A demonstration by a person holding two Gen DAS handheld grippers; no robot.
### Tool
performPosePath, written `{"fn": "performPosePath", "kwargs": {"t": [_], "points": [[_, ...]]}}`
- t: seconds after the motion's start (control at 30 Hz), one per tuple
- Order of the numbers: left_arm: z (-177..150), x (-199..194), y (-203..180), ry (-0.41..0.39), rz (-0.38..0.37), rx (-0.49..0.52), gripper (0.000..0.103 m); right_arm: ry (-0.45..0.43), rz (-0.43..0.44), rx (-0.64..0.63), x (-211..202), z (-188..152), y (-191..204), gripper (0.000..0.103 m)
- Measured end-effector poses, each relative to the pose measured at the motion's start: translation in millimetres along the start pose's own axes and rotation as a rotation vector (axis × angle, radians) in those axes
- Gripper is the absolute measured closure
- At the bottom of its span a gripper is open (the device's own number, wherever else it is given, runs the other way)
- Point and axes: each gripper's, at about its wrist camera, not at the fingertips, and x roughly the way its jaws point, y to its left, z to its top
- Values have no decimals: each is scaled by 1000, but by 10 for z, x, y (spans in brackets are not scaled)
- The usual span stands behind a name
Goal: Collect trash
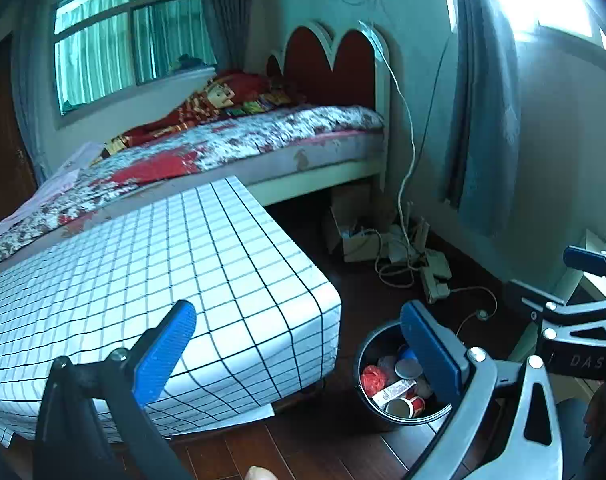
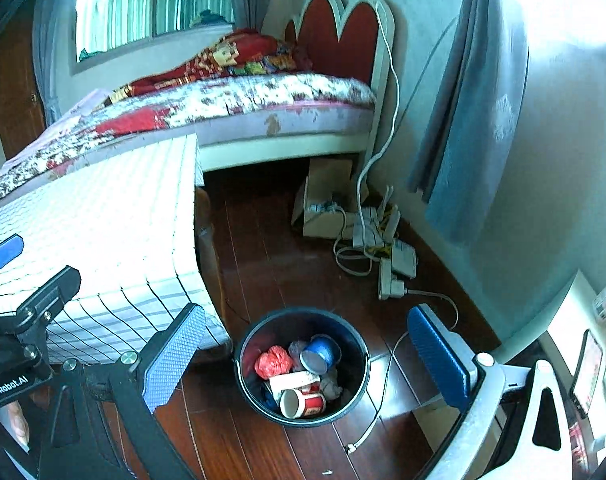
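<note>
Both grippers hang with jaws spread wide and nothing between them: the right gripper (image 2: 307, 360) is poised over the black bin (image 2: 239, 364), which sits on the wooden floor (image 2: 263, 240) just below and ahead of its fingertips, while the left gripper (image 1: 299, 352) faces the grid-patterned table cover (image 1: 163, 260), with the same bin low and to its right, partly behind its right finger. Inside the bin lies the gathered trash — a red-and-white paper cup (image 2: 303, 403) on its side nearest the right tool, a blue cup (image 2: 321, 354) further in, a crumpled red bag (image 2: 273, 361) to the left, a flat white carton (image 2: 295, 381) between them, and some greyish crumpled paper I cannot make out well. Judging by this, a drop into the bin looks done and both tools are released; the step in hand seems to be a pause over the bin before seeking more litter. No loose trash shows on the covered table in either view, and the floor ahead of the right tool holds only a power strip (image 2: 391, 276), tangled cables and a cardboard box (image 2: 323, 196) by the bed (image 2: 239, 100) — whether any of that counts as trash I cannot tell. The next move would call for swinging a tool away to find a remaining piece, or, if none is left, ending with the bin untouched
</note>
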Motion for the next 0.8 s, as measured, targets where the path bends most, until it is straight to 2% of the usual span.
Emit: {"fn": "performPosePath", "kwargs": {"t": [0.3,0.5,0.8], "points": [[19,-453,106,-66,29,-1,1,-80,15,-26,-486,45,195,1],[56,-699,202,-101,24,-37,1,-129,5,-24,-811,113,173,1],[111,-1018,180,-154,4,-19,1,-162,13,-21,-1092,110,154,1]]}}
